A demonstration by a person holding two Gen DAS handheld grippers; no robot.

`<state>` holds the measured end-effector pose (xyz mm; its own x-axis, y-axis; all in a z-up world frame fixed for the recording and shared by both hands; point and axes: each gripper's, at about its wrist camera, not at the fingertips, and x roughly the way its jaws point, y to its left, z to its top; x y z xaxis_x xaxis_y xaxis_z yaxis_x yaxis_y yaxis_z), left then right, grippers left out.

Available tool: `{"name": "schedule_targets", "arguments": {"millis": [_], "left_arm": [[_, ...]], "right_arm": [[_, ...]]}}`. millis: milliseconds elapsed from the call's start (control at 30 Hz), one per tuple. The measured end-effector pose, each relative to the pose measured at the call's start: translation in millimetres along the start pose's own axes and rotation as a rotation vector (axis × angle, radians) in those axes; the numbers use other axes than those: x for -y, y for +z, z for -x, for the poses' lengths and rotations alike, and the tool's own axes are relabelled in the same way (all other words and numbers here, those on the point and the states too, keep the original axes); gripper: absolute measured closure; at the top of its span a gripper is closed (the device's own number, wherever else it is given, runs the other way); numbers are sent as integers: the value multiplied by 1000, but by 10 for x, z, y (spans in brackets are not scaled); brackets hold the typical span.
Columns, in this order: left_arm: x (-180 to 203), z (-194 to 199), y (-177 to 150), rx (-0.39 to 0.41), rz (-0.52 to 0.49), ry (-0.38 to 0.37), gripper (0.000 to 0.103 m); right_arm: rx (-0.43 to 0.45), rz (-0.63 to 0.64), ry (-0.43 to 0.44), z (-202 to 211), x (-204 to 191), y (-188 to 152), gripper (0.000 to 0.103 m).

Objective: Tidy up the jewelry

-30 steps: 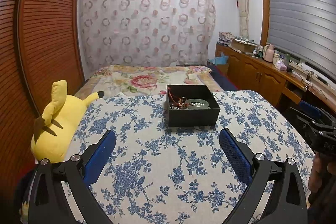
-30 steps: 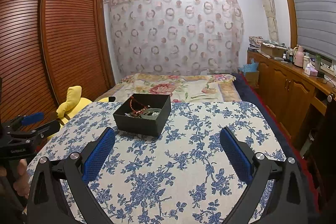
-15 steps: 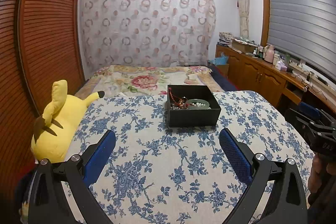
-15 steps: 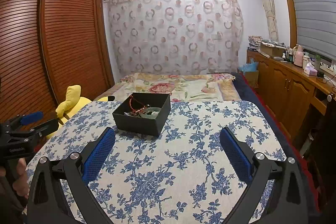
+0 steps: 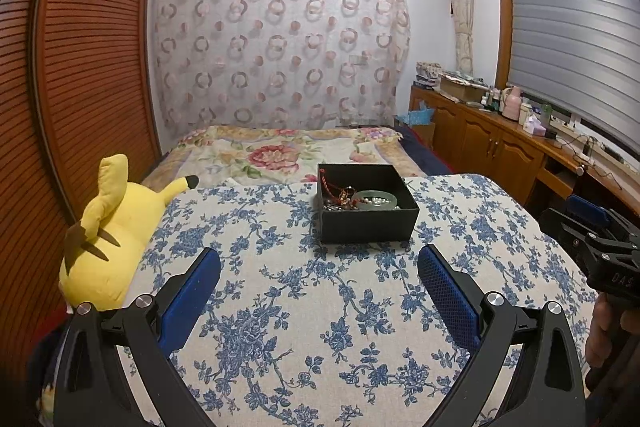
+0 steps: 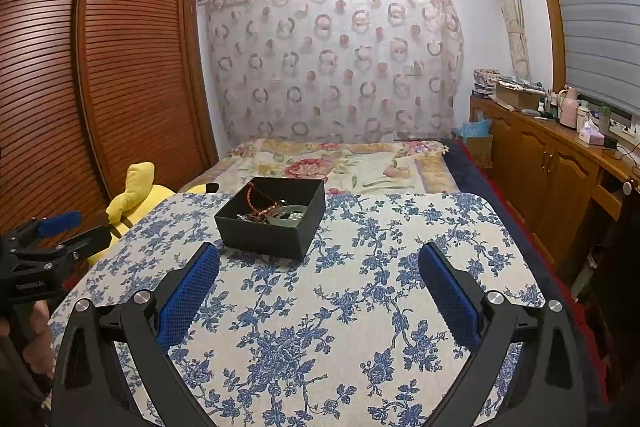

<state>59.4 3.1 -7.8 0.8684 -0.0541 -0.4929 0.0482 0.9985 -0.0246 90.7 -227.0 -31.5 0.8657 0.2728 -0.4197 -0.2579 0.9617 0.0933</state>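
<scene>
**Inspector:** Bedroom. A table (image 5: pixel 280 307) under a blue-flowered cloth stands before a bed; slatted wooden doors on the left, cabinets along the right wall, a yellow plush (image 5: pixel 116 223) at the table's left edge. Locate the work.

**Assistant:** A black box (image 5: pixel 366 203), open-topped, sits toward the far side of the table. The jewelry lies in a heap inside it: a red cord (image 5: pixel 340 189), a pale green bangle (image 5: pixel 376 201), small pearl-like beads and some metal pieces I cannot separate.

**Inspector:** State of the tools?

**Assistant:** Left gripper (image 5: pixel 319 281) spread wide, nothing between its blue pads. Right gripper (image 6: pixel 319 281) likewise spread wide and empty. Both hover over the near part of the cloth, well short of the box.

**Inspector:** The bearing that matters?

**Assistant:** From the left gripper the box lies ahead and slightly right, squarely faced, its longer side across the line of reach. From the right gripper the box (image 6: pixel 272 217) lies ahead and to the left, turned corner-on. In my judgement neither is clearly nearer; the left has the straighter approach.

**Inspector:** Materials?

**Assistant:** Box looks like rigid matte card, straight walls. Bangle is a smooth, hard ring, probably slippery. Cord is braided and limp, looped against the rear wall. The pads are textured mesh, the cloth is soft weave.

**Inspector:** Concern?

**Assistant:** Tangle. Lifting one piece may drag others, and the walls confine a wide-set gripper.
</scene>
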Motion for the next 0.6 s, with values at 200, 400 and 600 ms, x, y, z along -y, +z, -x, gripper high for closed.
{"name": "schedule_targets", "arguments": {"millis": [200,400,600], "left_arm": [[1,0,-1,0,1,0,8],[-3,2,-1,0,0,-1,8],[-1,21,16,1,-3,3,8]], "right_arm": [[-2,-1,1,1,-8,8,3],[-2,-1,1,1,-9,9,2],[-2,-1,1,-3,-5,-3,2]]}}
